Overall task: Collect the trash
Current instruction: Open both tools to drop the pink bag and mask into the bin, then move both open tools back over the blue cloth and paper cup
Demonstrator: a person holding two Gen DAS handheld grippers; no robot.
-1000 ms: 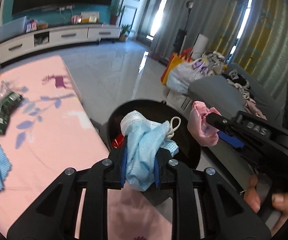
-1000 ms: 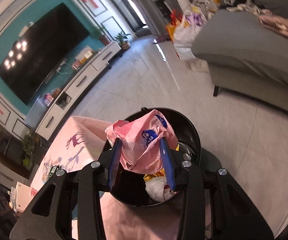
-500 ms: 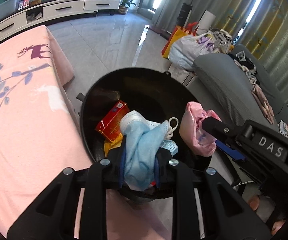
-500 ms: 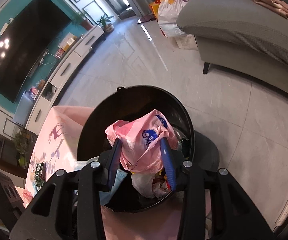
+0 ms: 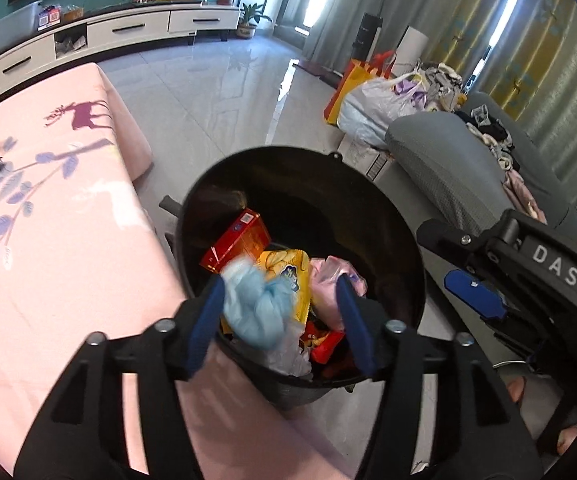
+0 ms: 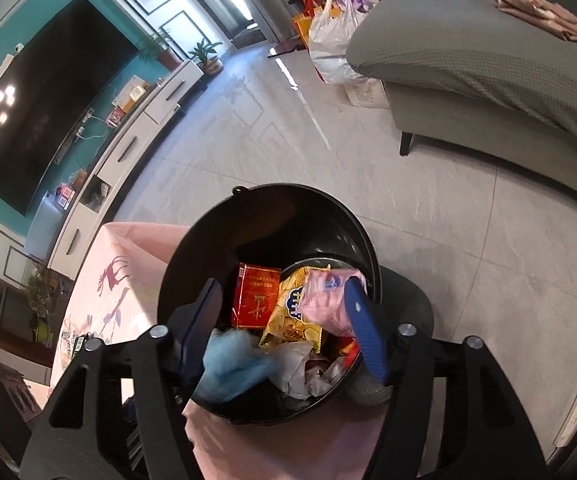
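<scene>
The blue mask [image 5: 254, 308] and the pink bag [image 6: 326, 300], clamped a second ago, now drop loose into the black bin [image 5: 388, 216] at frame centre. The left gripper [image 5: 280, 320] and the right gripper [image 6: 284, 326] are opening their jaws above it, so this trash is delivered.

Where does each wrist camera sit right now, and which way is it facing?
Left wrist: on the left gripper, angled down into the round black trash bin; jaws opening, blurred blue face mask dropping; right gripper and fingertips at right.
Right wrist: on the right gripper, angled down into the bin; jaws opening, crumpled pink plastic bag against the right pad.
Shared: bin, red box, mask, bag, pink tablecloth.
</scene>
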